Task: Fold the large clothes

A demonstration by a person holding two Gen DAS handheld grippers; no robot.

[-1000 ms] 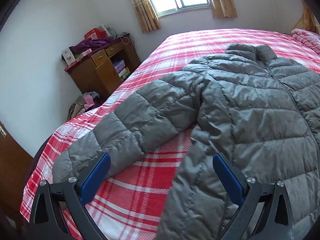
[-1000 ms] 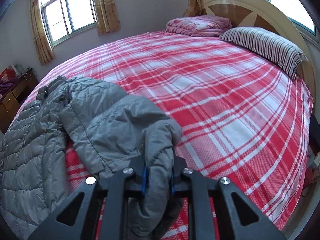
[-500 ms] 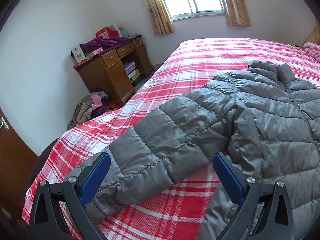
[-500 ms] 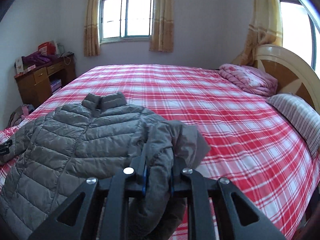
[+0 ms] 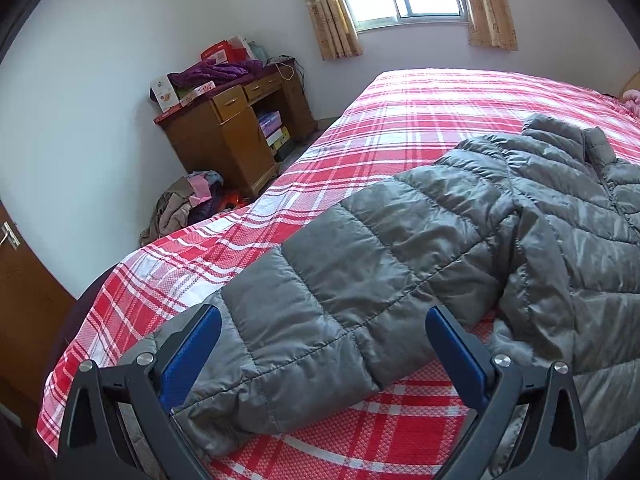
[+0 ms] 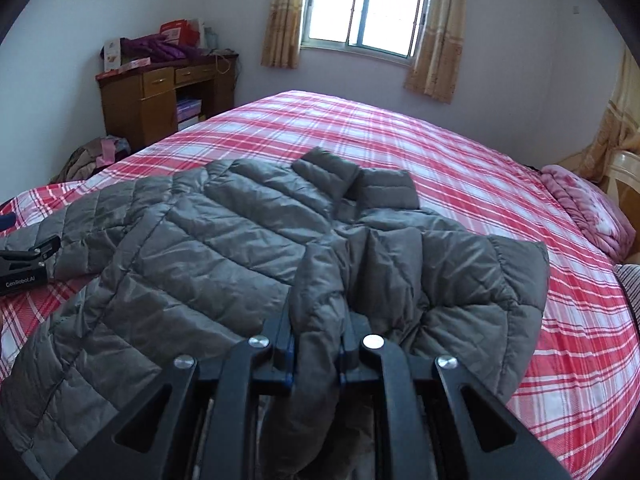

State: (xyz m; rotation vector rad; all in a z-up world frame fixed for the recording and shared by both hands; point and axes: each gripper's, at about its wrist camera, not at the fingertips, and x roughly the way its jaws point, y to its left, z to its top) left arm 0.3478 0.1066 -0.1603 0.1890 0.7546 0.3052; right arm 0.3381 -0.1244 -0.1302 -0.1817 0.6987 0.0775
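Observation:
A grey quilted puffer jacket (image 6: 224,240) lies front up on the red plaid bed (image 6: 460,168), collar toward the window. My right gripper (image 6: 318,344) is shut on the jacket's right sleeve (image 6: 460,280), which is doubled over onto the jacket's body. In the left wrist view the other sleeve (image 5: 340,288) stretches out toward the bed's corner. My left gripper (image 5: 324,344) is open, its blue pads (image 5: 192,352) on either side of that sleeve near the cuff and clear of the cloth. The left gripper also shows at the left edge of the right wrist view (image 6: 24,266).
A wooden desk (image 5: 240,128) piled with boxes and purple cloth stands by the wall left of the bed. A heap of clothes (image 5: 188,204) lies on the floor beside it. A folded pink blanket (image 6: 588,204) and a striped pillow (image 6: 630,276) sit at the bed's right end.
My right gripper has swung left with the sleeve, carrying it over onto the jacket's body. My left gripper has shifted along the other sleeve toward its cuff, jaws still wide.

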